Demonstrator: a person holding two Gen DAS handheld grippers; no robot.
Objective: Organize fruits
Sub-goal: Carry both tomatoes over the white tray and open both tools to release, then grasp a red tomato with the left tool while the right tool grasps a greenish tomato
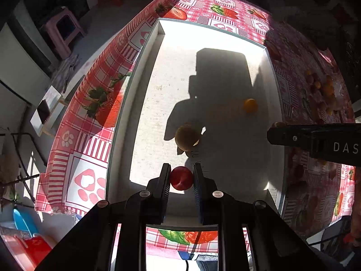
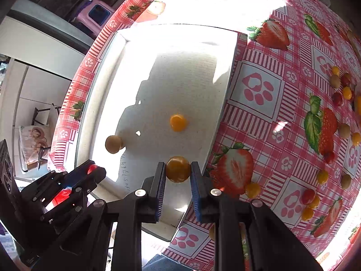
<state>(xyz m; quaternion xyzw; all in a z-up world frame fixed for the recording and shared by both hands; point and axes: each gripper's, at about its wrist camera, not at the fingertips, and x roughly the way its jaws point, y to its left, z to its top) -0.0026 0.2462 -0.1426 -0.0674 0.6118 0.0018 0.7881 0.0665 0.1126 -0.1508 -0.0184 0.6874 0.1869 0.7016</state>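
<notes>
The left tongs [image 1: 181, 178] grip a red fruit [image 1: 181, 178] over the near end of the white tray [image 1: 144, 52]; the right tongs [image 2: 178, 169] grip an orange fruit [image 2: 178, 169] above the tray's near right edge. On the tray floor a tan fruit [image 1: 186, 137] lies at 12 o'clock from the left tongs, and a yellow one [image 2: 178, 122] at 12 o'clock from the right tongs. More loose fruits [image 2: 343, 85] dot the table [image 2: 282, 135] at 3 o'clock

Small round fruits, some in a white tray [image 2: 108, 72], the rest loose on the tablecloth.

A red fruit [image 1: 181, 178] and an orange fruit [image 2: 178, 169] are held above the tray's near end; a tan fruit [image 2: 113, 144] and a yellow fruit [image 2: 178, 122] lie inside; the loose fruits [image 2: 338, 90] lie scattered far right.
</notes>
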